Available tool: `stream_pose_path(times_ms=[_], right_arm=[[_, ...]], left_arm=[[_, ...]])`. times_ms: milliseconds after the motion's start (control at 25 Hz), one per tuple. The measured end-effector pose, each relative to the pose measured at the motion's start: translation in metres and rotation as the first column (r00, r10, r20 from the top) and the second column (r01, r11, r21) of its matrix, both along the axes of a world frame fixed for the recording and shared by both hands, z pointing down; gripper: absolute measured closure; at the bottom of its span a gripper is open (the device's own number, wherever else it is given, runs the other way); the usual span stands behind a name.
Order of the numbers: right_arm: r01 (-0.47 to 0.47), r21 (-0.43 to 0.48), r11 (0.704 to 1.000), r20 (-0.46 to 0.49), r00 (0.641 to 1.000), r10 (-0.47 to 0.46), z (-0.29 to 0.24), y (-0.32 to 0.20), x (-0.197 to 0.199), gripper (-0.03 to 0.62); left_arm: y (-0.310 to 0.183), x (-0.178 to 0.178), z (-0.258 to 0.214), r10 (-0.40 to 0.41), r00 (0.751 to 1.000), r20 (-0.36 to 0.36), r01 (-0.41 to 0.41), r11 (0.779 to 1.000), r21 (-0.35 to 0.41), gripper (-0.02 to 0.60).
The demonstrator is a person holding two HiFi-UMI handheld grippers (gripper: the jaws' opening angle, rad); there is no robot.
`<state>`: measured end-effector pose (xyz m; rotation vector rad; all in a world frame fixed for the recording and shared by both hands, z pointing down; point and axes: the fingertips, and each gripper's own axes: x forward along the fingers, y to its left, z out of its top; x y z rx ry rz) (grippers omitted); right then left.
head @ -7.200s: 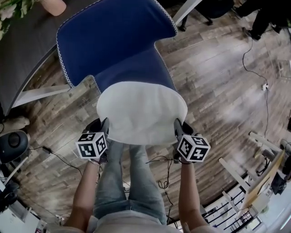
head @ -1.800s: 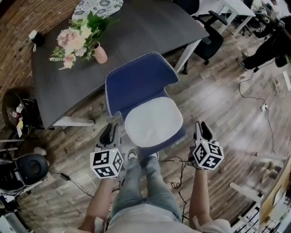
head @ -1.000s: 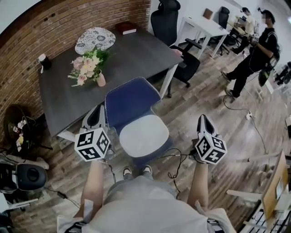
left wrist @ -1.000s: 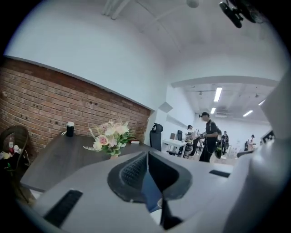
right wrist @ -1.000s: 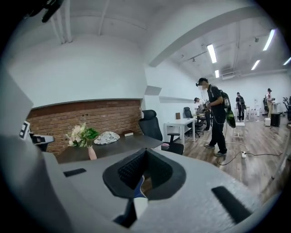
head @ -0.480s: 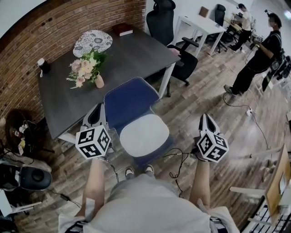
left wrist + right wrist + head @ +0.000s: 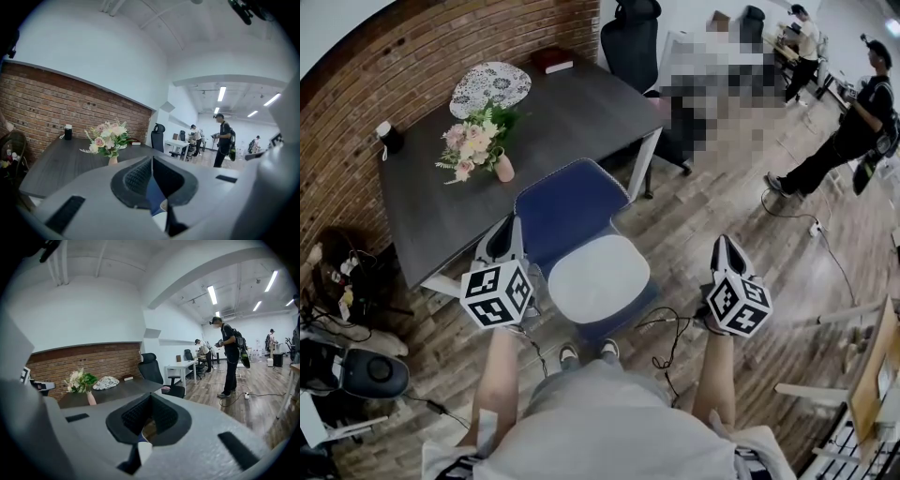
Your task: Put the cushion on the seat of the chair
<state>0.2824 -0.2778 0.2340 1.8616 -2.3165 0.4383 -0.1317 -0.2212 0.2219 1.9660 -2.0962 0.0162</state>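
You hold your left gripper (image 7: 501, 234) and right gripper (image 7: 722, 248) closed tight on nothing, one either side of the blue chair (image 7: 565, 206). The white cushion (image 7: 598, 278) lies on its seat, apart from both.

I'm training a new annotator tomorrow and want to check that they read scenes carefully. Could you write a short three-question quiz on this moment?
1. True or false: the white cushion lies on the seat of the blue chair.
2. Which of these stands on the dark table? A) a laptop B) a vase of flowers C) a kettle
3. In a few words: how do the fingers of the left gripper and the right gripper stand, and do they hold anything?

Key: 1 true; 2 B; 3 both shut, holding nothing.
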Motion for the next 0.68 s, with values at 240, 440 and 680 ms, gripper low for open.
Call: stream_pose_path(times_ms=[240,440,680], right_arm=[[-0.008,0.007,1.0,0.007,1.0,0.008,-0.002,-0.0003,0.0039,0.592],[-0.011,0.011,1.0,0.003,1.0,0.011,-0.0036,-0.0006,0.0003,0.592],[-0.005,0.006,1.0,0.0,1.0,0.005,-0.0018,-0.0017,-0.0023,0.592]], left_arm=[[-0.0022,0.0038,0.0025,0.001,1.0,-0.008,-0.001,1.0,-0.002,0.568],[-0.0046,0.0051,0.0017,0.012,1.0,-0.011,-0.012,1.0,0.003,0.568],[-0.0068,0.0083,0.0024,0.023,1.0,-0.01,-0.023,1.0,0.003,0.568]])
